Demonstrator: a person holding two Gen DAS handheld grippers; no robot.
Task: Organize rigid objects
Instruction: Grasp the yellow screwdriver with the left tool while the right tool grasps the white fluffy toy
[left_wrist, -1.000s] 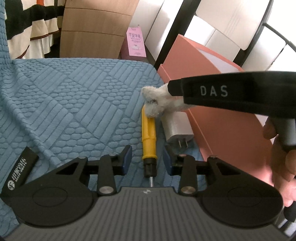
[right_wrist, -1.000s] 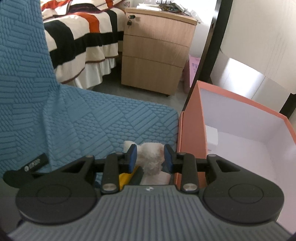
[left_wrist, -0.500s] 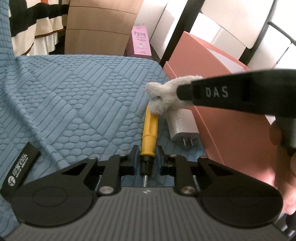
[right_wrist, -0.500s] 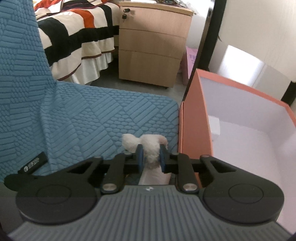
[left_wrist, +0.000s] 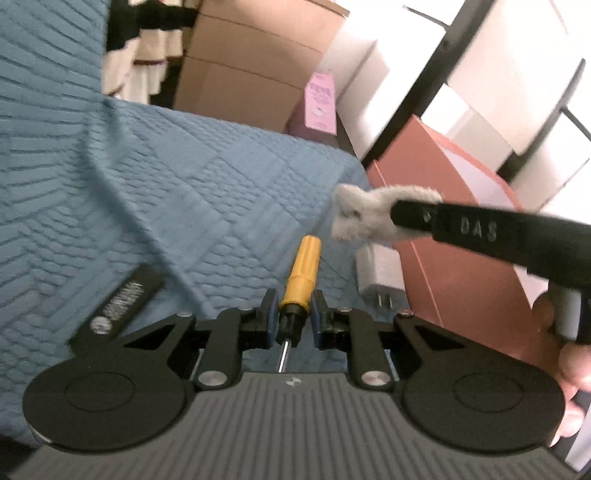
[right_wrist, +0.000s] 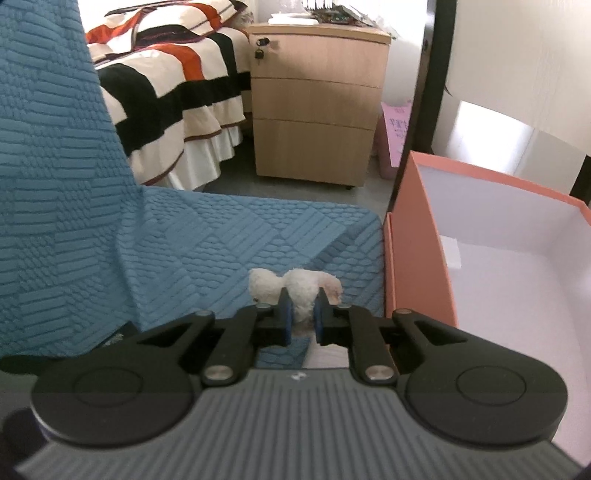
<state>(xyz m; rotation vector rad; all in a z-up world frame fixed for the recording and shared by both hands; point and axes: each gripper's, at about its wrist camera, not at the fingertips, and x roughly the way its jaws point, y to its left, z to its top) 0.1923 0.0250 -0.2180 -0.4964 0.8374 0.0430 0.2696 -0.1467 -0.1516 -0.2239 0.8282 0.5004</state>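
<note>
The left gripper (left_wrist: 292, 320) has its jaws closed against the black collar of one yellow-handled screwdriver (left_wrist: 303, 266). The metal shaft points back toward the camera; the yellow handle points away, over the blue quilted cover (left_wrist: 192, 206).

The right gripper (right_wrist: 300, 314) has its jaws clamped narrowly on one white plush toy (right_wrist: 295, 286). In the left wrist view the same toy (left_wrist: 364, 216) hangs from the right gripper's tip, raised clear of the cover, just above one white plug adapter (left_wrist: 378, 275). The adapter lies on the cover with its two prongs toward the camera, touching or just beside the wall of the box; which cannot be told.

One black flat case (left_wrist: 127, 295) with pale lettering lies on the cover, left of the screwdriver and apart from it.

One open salmon-coloured box (right_wrist: 417, 236) stands at the right edge of the cover, with one small white object (right_wrist: 452, 253) against its inner wall.

Farther off stand one wooden drawer cabinet (right_wrist: 317, 107), one pink carton (left_wrist: 322, 105) and one striped bed (right_wrist: 166, 85).
</note>
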